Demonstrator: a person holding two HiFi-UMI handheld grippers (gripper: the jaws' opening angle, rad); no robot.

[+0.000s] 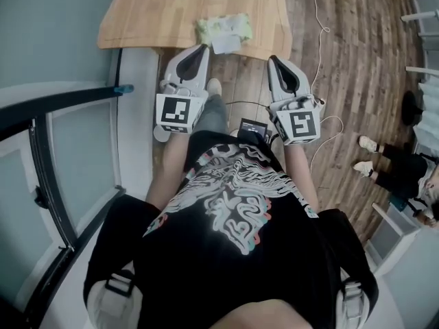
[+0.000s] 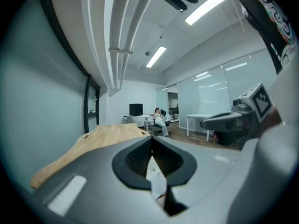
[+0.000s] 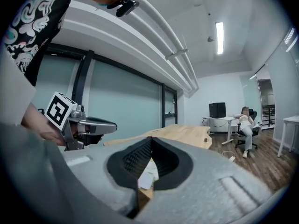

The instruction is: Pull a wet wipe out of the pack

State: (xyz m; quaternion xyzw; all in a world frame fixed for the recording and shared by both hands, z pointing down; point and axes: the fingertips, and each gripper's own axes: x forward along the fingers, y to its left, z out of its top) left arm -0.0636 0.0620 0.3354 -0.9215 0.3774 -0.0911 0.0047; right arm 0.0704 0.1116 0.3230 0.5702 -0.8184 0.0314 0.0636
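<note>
The soft pale-green wet wipe pack (image 1: pixel 223 26) lies near the front edge of the light wooden table (image 1: pixel 158 12), roughly midway between the two grippers' lines of approach. A white piece (image 1: pixel 225 44) juts from its near side toward the person; whether that is a wipe already poking out or the opened flap cannot be told from here. Both tools sit short of the table edge, apart from the pack, pointing at it almost level. The left gripper (image 1: pixel 203 49) has its grey jaws pressed together at the tips with nothing between them, and the right gripper (image 1: pixel 272 59) looks the same in its own view: the pale patch seen under each pair of tips is the pack beyond, not something held. The step in hand seems to be the approach. To do it well, both pairs of jaws must first spread. One would best come down on the body of the pack to pin it, clear of the opening. The other should nip only the white edge, low and square, then draw it out slowly, so the light pack does not lift or slide and a single sheet comes free.
</note>
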